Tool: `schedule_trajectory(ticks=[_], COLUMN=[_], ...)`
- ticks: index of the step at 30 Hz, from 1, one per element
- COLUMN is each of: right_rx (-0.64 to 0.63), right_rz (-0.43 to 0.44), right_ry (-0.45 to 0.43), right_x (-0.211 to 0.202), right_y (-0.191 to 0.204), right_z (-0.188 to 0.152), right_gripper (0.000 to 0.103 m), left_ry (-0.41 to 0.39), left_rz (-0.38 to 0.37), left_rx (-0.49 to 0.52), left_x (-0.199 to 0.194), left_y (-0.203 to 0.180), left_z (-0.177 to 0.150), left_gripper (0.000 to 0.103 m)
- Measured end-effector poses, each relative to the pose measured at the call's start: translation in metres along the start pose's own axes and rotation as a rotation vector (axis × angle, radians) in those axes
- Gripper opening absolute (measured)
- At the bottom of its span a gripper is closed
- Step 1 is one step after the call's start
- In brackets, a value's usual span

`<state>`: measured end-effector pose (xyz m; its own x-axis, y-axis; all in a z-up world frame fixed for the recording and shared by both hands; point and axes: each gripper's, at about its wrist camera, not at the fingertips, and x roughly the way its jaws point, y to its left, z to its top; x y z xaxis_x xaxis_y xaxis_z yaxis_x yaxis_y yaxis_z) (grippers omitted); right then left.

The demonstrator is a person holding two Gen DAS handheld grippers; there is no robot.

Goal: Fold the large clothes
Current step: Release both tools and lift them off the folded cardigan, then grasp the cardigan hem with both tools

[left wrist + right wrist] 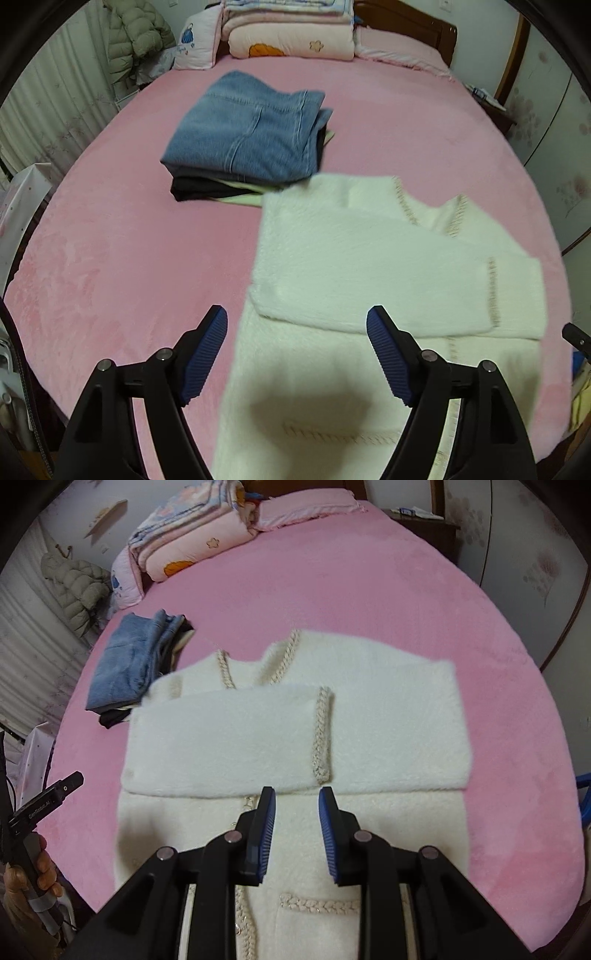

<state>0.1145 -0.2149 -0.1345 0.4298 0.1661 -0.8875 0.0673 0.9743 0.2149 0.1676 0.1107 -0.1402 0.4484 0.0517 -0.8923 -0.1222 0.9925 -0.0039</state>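
Left gripper (297, 354) jaws wide apart, gripping nothing, hovering over white fuzzy cardigan (369, 266). Right gripper (297, 830) jaws partly open, empty too. Cardigan flat on pink bed (110, 258), sleeve folded across; folded jeans stack (243, 133) just beyond cardigan.

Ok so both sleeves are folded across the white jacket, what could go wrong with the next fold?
1. The folded sleeve lies loose on the white jacket; lifting the hem could let it slide out, since both the left gripper and right gripper are open and hold nothing.
2. The jacket's far left corner lies close to the folded jeans pile; a sweeping fold might nudge that stack.
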Motion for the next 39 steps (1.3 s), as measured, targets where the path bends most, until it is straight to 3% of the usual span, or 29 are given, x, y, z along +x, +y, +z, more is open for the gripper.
schedule_trajectory(ticks=[8, 13, 18, 25, 27, 30, 39], right_rx=[-0.036, -0.044, -0.03, 0.045, 0.074, 0.107, 0.163], right_rz=[0.036, 0.049, 0.043, 0.024, 0.016, -0.002, -0.053], right_ry=[-0.082, -0.118, -0.147, -0.143, -0.117, -0.095, -0.063], right_x=[-0.061, -0.089, -0.108, -0.122, -0.119, -0.117, -0.111], right_y=[0.008, 0.01, 0.01, -0.003, -0.008, -0.016, -0.037], right_z=[0.014, 0.01, -0.006, -0.055, -0.073, -0.1, -0.174], right_gripper=[0.024, 0.024, 0.024, 0.025, 0.033, 0.035, 0.036], left_ry=[-0.042, -0.022, -0.011, -0.038, -0.035, -0.037, 0.046], left_rz=[-0.038, -0.079, -0.092, -0.086, -0.09, -0.092, -0.14], left_rx=[-0.053, -0.081, -0.047, 0.009, 0.013, 0.014, -0.016], left_x=[-0.078, -0.102, -0.114, -0.123, -0.122, -0.119, -0.076], left_y=[-0.007, -0.003, 0.0, 0.016, 0.025, 0.038, 0.081], left_z=[-0.002, -0.008, -0.021, -0.059, -0.074, -0.097, -0.169], left_gripper=[0.085, 0.085, 0.085, 0.085, 0.085, 0.085, 0.085])
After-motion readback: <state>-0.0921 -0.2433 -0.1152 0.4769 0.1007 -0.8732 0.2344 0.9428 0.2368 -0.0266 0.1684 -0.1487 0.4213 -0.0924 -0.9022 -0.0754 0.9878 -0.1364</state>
